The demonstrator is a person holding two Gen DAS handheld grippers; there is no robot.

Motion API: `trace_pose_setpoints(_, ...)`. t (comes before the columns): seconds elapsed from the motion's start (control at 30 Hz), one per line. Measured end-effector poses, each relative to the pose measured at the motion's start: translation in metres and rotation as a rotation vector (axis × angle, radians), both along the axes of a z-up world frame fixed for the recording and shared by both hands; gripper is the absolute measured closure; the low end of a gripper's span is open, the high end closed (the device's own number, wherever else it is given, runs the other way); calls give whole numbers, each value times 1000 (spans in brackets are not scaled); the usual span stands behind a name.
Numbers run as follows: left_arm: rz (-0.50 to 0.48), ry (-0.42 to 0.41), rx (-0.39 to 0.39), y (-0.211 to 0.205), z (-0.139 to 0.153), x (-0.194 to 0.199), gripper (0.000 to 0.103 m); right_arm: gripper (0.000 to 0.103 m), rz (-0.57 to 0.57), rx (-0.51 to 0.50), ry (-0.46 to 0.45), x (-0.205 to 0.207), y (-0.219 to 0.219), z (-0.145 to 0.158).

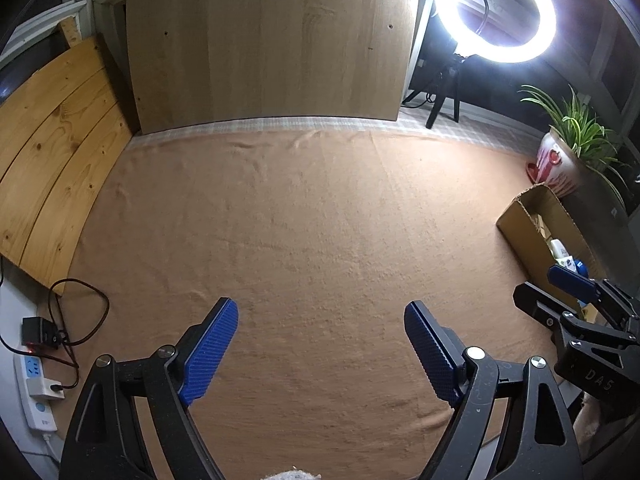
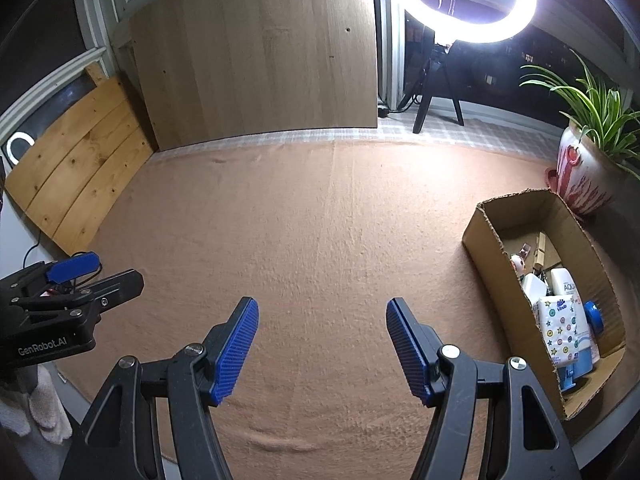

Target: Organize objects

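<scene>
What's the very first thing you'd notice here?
The glowing ring light at the back, shining over everything. Next, the cardboard box on the right side of the tan blanket, packed with small things like a starry tissue pack. Up close, two blue-padded tongs, left and right, both empty.

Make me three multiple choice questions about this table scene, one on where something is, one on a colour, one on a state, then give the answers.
1. Where is the cardboard box?
A. At the right edge of the tan cloth
B. Against the wooden boards at the left
C. Under the ring light

2. What colour are the pads of the right hand-held gripper?
A. Red
B. Blue
C. White

3. What is between the pads of the left hand-held gripper?
A. A tissue pack
B. A bottle
C. Nothing

Answers: 1 A, the box sits on the cloth's right side near the potted plant. 2 B, the ribbed pads are blue. 3 C, only bare cloth shows in the gap.
</scene>
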State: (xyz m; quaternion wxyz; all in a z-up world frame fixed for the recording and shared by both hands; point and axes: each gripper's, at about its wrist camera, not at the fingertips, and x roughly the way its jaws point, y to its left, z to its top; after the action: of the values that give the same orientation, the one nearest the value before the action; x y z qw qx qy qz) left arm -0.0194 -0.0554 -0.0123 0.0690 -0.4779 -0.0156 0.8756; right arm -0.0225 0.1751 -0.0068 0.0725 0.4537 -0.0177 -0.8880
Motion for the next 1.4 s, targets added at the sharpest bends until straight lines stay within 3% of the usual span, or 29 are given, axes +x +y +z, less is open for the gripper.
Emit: trace_pose_setpoints(1.4,12,-49,2,4,-24,-21,14,40,-30,6,-24,-16,6,-10)
